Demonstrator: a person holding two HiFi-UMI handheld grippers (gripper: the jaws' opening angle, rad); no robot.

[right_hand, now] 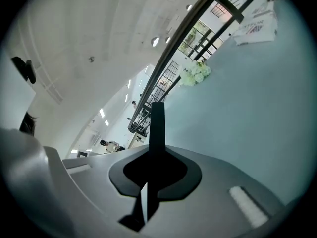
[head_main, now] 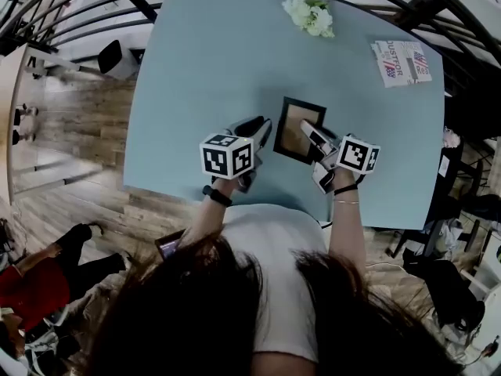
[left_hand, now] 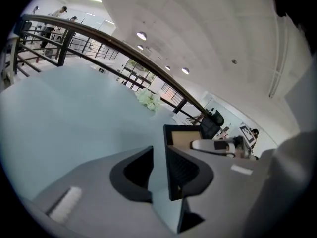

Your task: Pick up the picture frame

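The right gripper (head_main: 311,136) is clamping the picture frame (head_main: 293,121) at four o'clock over the table (head_main: 203,69), its long axis running twelve-to-six, while the left gripper (head_main: 261,125) is hovering open-jawed at nine.

The head view looks steeply down from above the person onto the whole pale blue table (head_main: 196,69). The left gripper view and right gripper view sit low, close behind their own jaws, facing across the tabletop toward the railing (left_hand: 64,46). All three share the white flowers (head_main: 309,14) and the picture frame (head_main: 297,128).
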